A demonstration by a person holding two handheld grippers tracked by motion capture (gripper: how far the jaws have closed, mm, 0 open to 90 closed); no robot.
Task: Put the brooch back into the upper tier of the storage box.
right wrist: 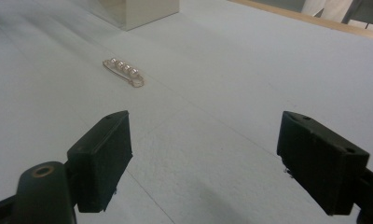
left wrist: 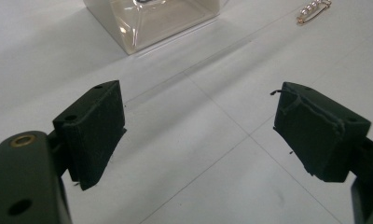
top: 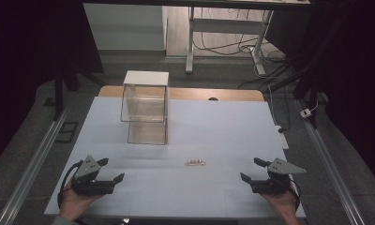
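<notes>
A small gold pin with a row of pearls [top: 195, 162] lies flat on the white table between the two grippers; it is also at the top right of the left gripper view as the pearl pin [left wrist: 313, 10] and at the upper left of the right gripper view as the pearl pin [right wrist: 124, 71]. A clear two-tier box with a white lid [top: 145, 106] stands behind it. My left gripper [top: 111, 169] rests at the near left, open and holding nothing. My right gripper [top: 252, 169] rests at the near right, open with nothing between its pads.
The white table top [top: 223, 126] ends in a wooden strip at the back. A metal rail [top: 33, 159] runs along the left side and another along the right. A desk frame and cables stand on the floor beyond the table.
</notes>
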